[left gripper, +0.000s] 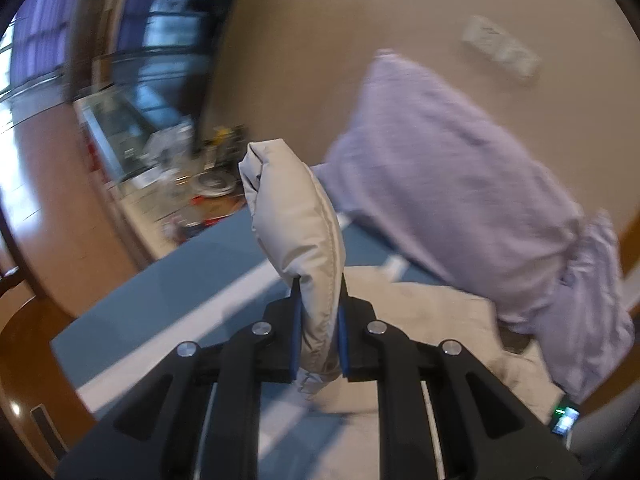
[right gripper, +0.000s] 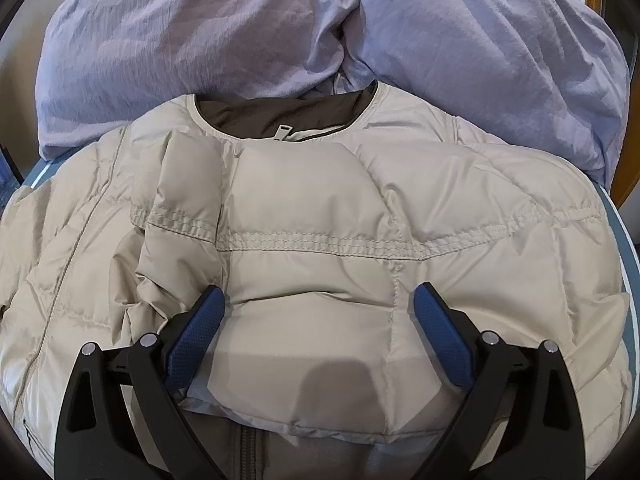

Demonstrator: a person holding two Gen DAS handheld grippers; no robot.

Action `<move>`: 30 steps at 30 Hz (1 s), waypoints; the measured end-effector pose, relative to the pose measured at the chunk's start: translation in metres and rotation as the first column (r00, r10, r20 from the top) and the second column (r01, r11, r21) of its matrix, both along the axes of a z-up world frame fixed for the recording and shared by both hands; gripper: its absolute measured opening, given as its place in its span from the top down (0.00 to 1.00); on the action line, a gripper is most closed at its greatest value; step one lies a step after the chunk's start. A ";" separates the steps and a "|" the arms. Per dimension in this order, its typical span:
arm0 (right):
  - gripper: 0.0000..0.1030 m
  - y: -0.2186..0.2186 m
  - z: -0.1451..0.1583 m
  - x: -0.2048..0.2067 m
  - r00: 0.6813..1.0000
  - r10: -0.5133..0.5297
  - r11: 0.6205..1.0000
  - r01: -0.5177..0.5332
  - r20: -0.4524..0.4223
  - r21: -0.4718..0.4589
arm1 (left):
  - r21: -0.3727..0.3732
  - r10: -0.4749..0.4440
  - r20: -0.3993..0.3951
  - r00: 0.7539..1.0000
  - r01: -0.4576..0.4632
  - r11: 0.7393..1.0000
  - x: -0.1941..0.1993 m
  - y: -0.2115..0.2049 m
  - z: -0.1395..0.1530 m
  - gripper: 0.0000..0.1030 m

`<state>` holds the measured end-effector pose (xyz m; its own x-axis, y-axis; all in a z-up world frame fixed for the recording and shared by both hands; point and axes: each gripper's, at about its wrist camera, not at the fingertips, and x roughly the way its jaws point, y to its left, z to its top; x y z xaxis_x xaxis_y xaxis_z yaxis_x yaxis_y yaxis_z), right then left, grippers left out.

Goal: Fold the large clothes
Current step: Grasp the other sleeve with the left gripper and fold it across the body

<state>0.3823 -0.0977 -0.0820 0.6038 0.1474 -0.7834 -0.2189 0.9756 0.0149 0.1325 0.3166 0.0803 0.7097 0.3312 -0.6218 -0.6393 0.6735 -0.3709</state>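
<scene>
On the bed, the coat (right gripper: 320,220) lies spread out, puffy and pale, with its collar by the purple pillows (right gripper: 280,32). One front flap is already folded over the middle. My left gripper (left gripper: 319,320) is squeezed tight on a padded piece of the coat, maybe a sleeve (left gripper: 296,224), and holds it up above the blue sheet (left gripper: 180,280). My right gripper (right gripper: 318,320) is wide open, holding nothing, with its tips on the coat's middle. I think the folding has only begun: the sleeve must go across, then the other side, then the bottom.
</scene>
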 end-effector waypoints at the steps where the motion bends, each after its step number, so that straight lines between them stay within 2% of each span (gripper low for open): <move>1: 0.05 0.000 0.000 0.001 1.000 0.003 1.000 -0.003 -0.008 -0.006 | 0.008 -0.027 0.013 1.000 0.027 1.000 0.007 -0.010 0.009 0.86; 5: 0.05 -0.001 0.005 0.002 0.998 0.018 1.000 -0.019 -0.053 -0.012 | 0.038 -0.128 0.044 0.991 0.126 0.991 0.035 -0.051 0.032 0.86; 10: 0.05 -0.013 0.018 -0.010 0.995 0.048 0.999 -0.046 -0.082 0.027 | 0.071 -0.242 0.059 0.968 0.238 0.969 0.065 -0.107 0.048 0.86; 17: 0.05 -0.056 0.053 -0.039 0.999 0.044 0.996 -0.043 -0.017 0.075 | 0.091 -0.426 0.091 0.900 0.418 0.904 0.100 -0.193 0.059 0.86; 22: 0.05 -0.100 0.066 -0.045 1.000 -0.024 0.997 0.023 0.015 0.080 | 0.070 -0.520 0.064 0.852 0.516 0.854 0.132 -0.246 0.044 0.86; 27: 0.05 -0.138 0.064 -0.048 0.995 -0.094 0.993 0.091 0.033 0.070 | 0.015 -0.578 -0.007 0.816 0.578 0.816 0.168 -0.288 0.003 0.86; 30: 0.05 -0.154 0.059 -0.048 0.992 -0.122 0.990 0.120 0.024 0.078 | -0.010 -0.595 -0.074 0.800 0.596 0.803 0.185 -0.307 -0.026 0.86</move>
<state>0.3347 -0.2515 -0.0229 0.6430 0.1306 -0.7546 -0.1004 0.9912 0.0860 0.3172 0.0097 0.0538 0.7248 -0.1334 -0.6759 -0.1347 0.9347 -0.3289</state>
